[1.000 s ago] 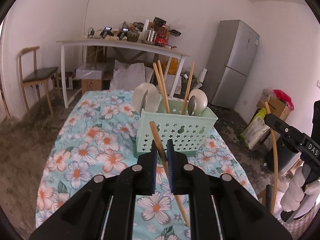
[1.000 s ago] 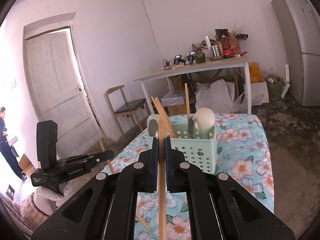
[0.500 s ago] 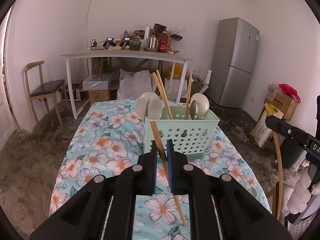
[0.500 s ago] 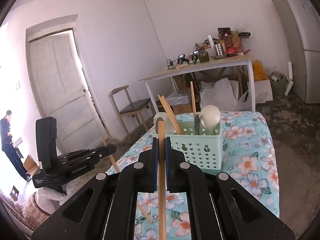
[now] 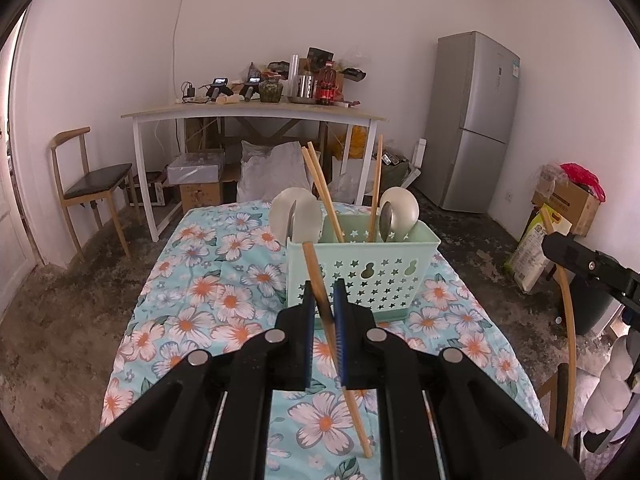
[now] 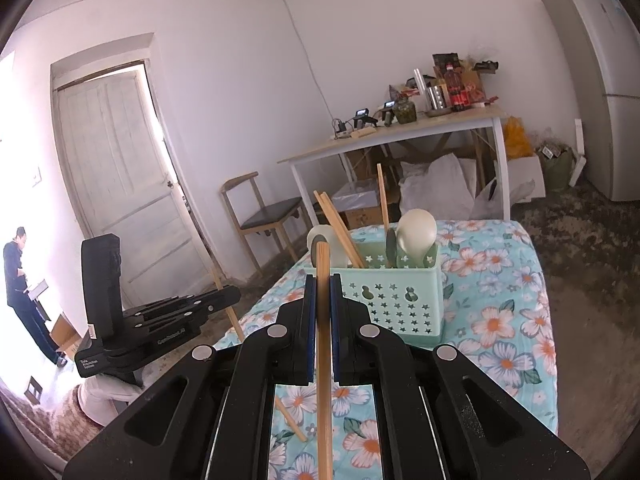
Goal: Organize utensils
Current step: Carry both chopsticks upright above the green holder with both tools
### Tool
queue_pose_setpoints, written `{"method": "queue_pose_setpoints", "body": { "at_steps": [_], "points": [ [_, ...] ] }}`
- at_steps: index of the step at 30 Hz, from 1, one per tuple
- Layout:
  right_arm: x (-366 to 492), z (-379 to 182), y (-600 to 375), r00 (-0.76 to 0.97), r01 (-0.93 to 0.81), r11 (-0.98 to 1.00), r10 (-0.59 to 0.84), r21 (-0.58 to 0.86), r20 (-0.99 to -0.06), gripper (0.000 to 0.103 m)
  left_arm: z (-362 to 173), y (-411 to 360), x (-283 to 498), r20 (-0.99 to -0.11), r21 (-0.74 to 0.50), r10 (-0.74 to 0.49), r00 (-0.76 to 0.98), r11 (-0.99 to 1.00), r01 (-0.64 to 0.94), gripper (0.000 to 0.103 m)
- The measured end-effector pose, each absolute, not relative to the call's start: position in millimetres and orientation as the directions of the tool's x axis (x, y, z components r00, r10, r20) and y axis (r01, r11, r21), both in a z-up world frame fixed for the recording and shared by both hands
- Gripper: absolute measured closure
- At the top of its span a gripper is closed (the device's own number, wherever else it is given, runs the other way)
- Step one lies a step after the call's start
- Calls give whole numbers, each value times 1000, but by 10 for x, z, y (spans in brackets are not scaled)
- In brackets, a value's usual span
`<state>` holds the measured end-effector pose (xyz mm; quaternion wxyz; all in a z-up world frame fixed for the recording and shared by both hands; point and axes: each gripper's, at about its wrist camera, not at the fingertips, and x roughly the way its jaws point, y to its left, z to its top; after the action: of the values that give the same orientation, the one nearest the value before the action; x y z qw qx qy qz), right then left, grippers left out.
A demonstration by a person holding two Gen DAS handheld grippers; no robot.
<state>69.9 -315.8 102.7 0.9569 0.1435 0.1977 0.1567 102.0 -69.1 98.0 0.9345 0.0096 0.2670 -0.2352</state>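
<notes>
Left wrist view shows the left hand-held gripper [image 5: 324, 304] closed tight on a wooden chopstick [image 5: 316, 276] that slants between its jaws, its upper end just in front of the mint-green utensil basket [image 5: 362, 276]. That basket stands toward the far edge of the flowered tabletop [image 5: 208, 292] and holds more chopsticks [image 5: 322, 194] and pale spoons [image 5: 400, 210] upright. From the right wrist view, the right hand-held gripper [image 6: 322, 300] likewise clamps a second chopstick [image 6: 322, 320] running straight along its jaws, pointing at the basket's near left corner, with the left hand-held gripper off the tabletop's left edge.
</notes>
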Motion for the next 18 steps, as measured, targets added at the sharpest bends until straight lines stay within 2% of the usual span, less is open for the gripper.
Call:
{"method": "queue_pose_setpoints", "body": {
  "at_steps": [7, 13, 18],
  "points": [
    [683, 1099, -3211, 881, -239, 904, 355, 354, -312, 98, 1151, -694, 1093, -483, -124, -459, 746, 879, 460, 97],
    [673, 981, -3307, 886, -218, 879, 360, 424, -291, 98, 1220, -727, 1173, -474, -147, -503, 723, 855, 498, 97],
    [630, 884, -3391, 889, -199, 864, 358, 462, -285, 98, 1231, -761, 1272, -470, -217, -559, 683, 823, 525, 98]
  ]
}}
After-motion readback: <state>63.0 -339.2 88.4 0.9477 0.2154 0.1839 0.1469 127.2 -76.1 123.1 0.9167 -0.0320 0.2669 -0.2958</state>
